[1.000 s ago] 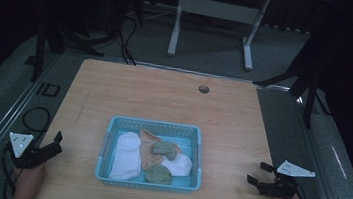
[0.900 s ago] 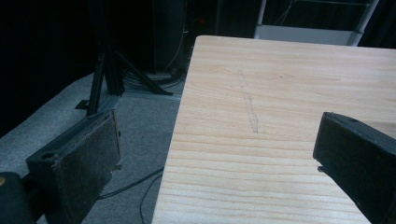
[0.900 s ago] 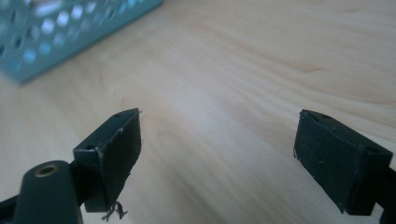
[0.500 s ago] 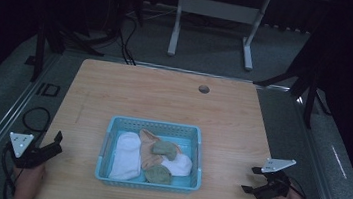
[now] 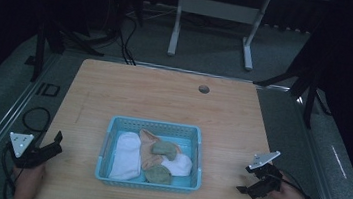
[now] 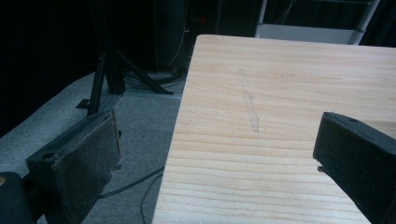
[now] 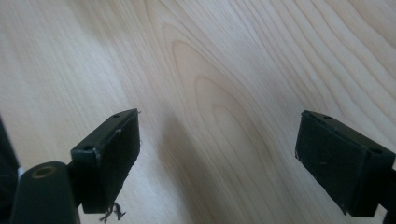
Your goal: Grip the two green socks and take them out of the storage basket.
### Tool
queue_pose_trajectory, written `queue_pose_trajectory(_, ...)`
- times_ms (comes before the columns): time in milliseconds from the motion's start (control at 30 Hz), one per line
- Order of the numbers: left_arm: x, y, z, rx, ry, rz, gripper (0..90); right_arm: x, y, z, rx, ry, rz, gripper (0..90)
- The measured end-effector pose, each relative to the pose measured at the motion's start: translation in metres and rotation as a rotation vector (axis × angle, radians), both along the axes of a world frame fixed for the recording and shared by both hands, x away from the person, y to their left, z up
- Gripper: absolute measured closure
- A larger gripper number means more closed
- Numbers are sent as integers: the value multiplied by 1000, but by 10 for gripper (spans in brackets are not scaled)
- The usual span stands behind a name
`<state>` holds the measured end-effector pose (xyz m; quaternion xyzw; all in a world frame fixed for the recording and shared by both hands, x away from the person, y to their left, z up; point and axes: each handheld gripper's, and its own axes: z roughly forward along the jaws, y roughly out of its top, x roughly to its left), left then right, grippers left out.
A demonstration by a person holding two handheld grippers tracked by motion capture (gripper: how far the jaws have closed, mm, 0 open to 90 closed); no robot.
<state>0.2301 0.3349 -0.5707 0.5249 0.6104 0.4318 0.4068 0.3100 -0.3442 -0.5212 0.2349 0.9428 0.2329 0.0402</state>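
Socks (image 5: 150, 157) lie heaped in the blue basket (image 5: 105, 144) at six o'clock; both the left gripper (image 5: 55, 142) and right gripper (image 5: 247, 180) are held wide and empty, well apart from it. Several tangled socks could be snagged at once, or the light basket dragged

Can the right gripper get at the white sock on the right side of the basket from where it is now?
Probably yes: the right gripper is open, over bare table beside the blue basket; that white sock lies uncovered near that wall.
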Motion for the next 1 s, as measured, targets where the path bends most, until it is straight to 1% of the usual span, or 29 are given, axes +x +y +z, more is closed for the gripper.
queue_pose_trajectory(33,0,-1,0,8,2,-2,3,1,2,2,-9,2,8,139)
queue_pose_trajectory(67,0,-2,0,16,1,-1,4,1,5,4,-26,15,10,139)
queue_pose_trajectory(100,0,-2,0,20,3,-3,3,2,8,6,-44,38,24,140)
queue_pose_trajectory(133,0,-2,0,19,3,-4,3,2,9,7,-52,51,31,140)
queue_pose_trajectory(167,0,-2,0,16,1,-3,3,2,12,9,-66,56,53,139)
queue_pose_trajectory(233,0,-1,0,9,2,-2,4,2,16,10,-80,64,66,137)
queue_pose_trajectory(267,0,-1,0,9,1,-2,4,2,19,11,-104,52,87,134)
queue_pose_trajectory(300,0,-1,0,9,1,-2,3,2,19,11,-104,52,87,134)
queue_pose_trajectory(333,0,-1,0,11,1,-2,4,0,23,12,-135,45,104,130)
queue_pose_trajectory(467,0,0,0,4,2,-5,3,0,27,13,-137,55,110,130)
queue_pose_trajectory(567,0,1,0,-6,-1,-4,4,-2,30,13,-162,35,139,130)
queue_pose_trajectory(600,0,1,0,-7,-1,-4,3,-2,32,13,-160,48,145,130)
queue_pose_trajectory(700,0,1,0,-5,0,-6,3,-2,33,14,-164,56,146,128)
queue_pose_trajectory(733,0,1,0,-5,0,-6,3,-2,34,14,-166,53,142,127)
queue_pose_trajectory(800,0,1,0,-4,-1,-5,3,-2,36,17,-149,37,123,124)
queue_pose_trajectory(900,0,1,0,-4,1,-6,3,-3,40,22,-143,4,116,124)
queue_pose_trajectory(1000,0,1,0,-5,3,-8,4,-2,45,29,-128,5,127,124)
